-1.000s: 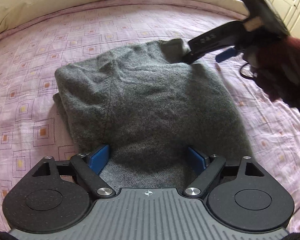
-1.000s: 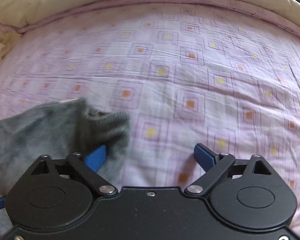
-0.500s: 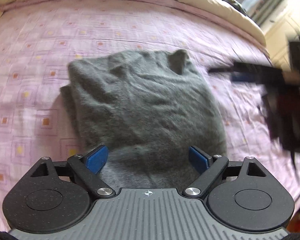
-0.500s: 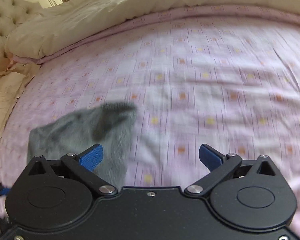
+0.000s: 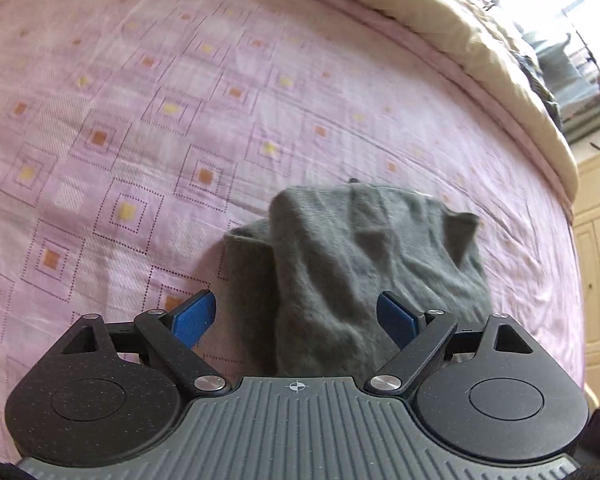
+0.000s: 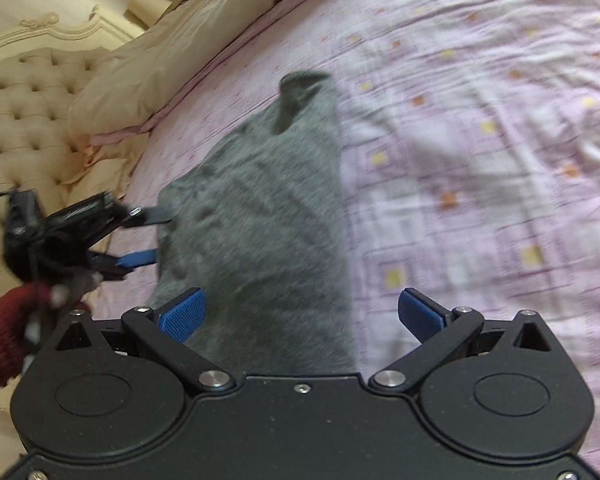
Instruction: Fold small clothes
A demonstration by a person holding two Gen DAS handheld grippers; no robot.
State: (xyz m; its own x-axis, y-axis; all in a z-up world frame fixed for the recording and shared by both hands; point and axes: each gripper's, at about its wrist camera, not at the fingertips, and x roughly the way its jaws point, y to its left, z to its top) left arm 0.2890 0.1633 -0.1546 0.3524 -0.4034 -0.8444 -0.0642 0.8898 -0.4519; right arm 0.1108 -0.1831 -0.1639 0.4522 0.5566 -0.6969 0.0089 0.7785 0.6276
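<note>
— Anything blocking the way on the bed?

— Only the grey garment (image 5: 364, 276) lying flat on the pink sheet (image 5: 112, 128). Bare sheet spreads wide on its far side and to the right (image 6: 480, 168).

— And the edges?

— The cream duvet (image 5: 460, 36) is heaped along the far edge, with the tufted headboard (image 6: 24, 108) behind the pillows.

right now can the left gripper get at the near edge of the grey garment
Probably yes. The left gripper is open with the grey garment lying flat on the bedsheet right between and ahead of its fingers, and nothing lies between them.
</note>
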